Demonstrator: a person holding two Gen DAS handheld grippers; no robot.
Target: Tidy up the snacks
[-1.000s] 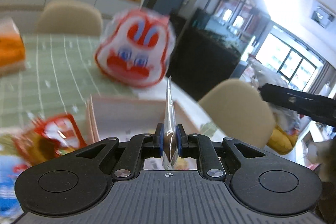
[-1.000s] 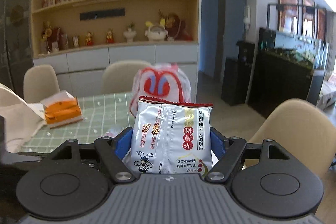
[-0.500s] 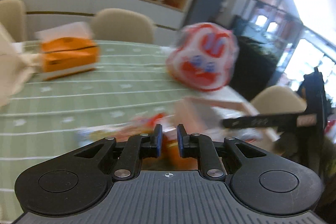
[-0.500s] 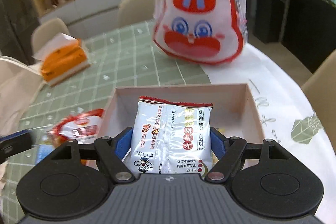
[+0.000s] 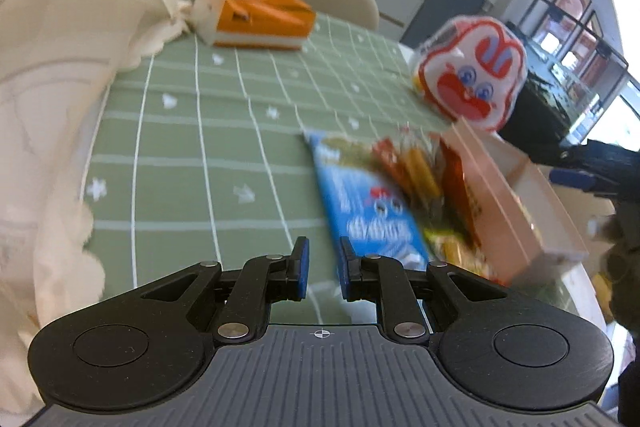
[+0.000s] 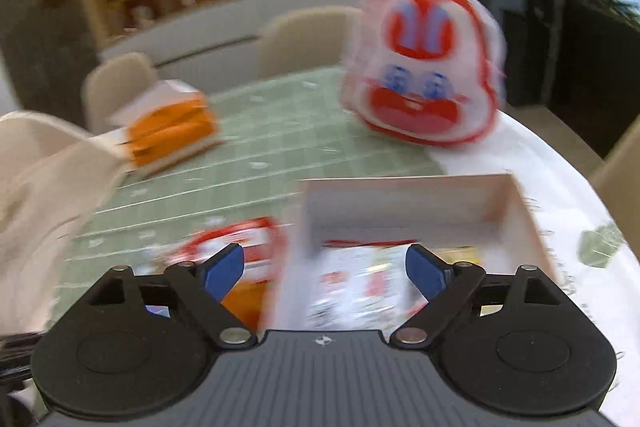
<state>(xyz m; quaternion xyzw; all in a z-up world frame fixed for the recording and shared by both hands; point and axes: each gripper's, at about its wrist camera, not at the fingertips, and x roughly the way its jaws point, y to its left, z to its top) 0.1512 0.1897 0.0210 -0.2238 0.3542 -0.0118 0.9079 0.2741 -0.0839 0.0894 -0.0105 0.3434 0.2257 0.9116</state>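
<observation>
A pink open box (image 6: 516,203) stands on the table; it also shows in the left wrist view (image 5: 496,203). A white snack packet (image 6: 360,279) lies inside it, below my right gripper (image 6: 324,267), which is open and empty. My left gripper (image 5: 320,261) hangs over the green cloth with its jaws a narrow gap apart, holding nothing. A blue snack bag (image 5: 360,199) and red and yellow snack packs (image 5: 420,171) lie between it and the box. A red and white pack (image 6: 244,247) lies left of the box.
A red and white rabbit-face bag (image 5: 472,75) stands behind the box. An orange tissue box (image 5: 256,15) sits at the far side. A cream cloth bag (image 5: 52,99) fills the left. Beige chairs surround the round table.
My right gripper lowered over the box, opened and let the white packet drop in. My left gripper let go of its thin packet and swung left over the green cloth.
</observation>
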